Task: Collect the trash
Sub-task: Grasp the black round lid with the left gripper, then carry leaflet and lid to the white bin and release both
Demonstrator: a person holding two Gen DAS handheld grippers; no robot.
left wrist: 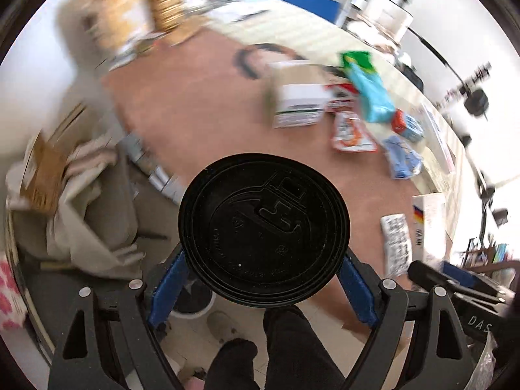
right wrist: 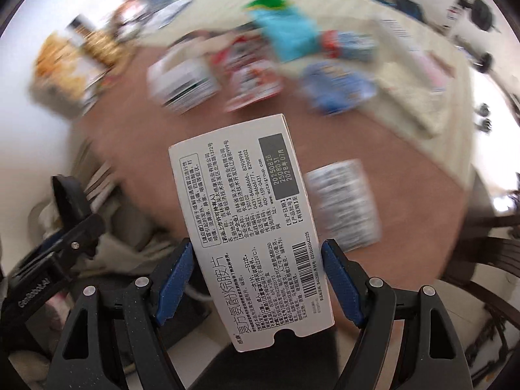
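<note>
Two grips logged: left gripper (left wrist: 263, 271) jaws clamped on the black cup lid (left wrist: 264, 227) at opposite rim edges, right gripper (right wrist: 260, 276) jaws pinching the medicine carton (right wrist: 242, 224) across its lower sides, both aloft over the table (left wrist: 201, 120); we judge both light, lid stiff and slick, carton crushable.

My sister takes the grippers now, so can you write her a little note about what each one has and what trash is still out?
Left gripper: shut on the black cup lid, held up off the table.
Right gripper: shut on the white medicine box, also lifted.
Neither piece is dropped off yet; no bin is clearly visible.
Left on the brown table: white carton, red-white wrapper, teal bag, blue wrapper, printed packet.
</note>
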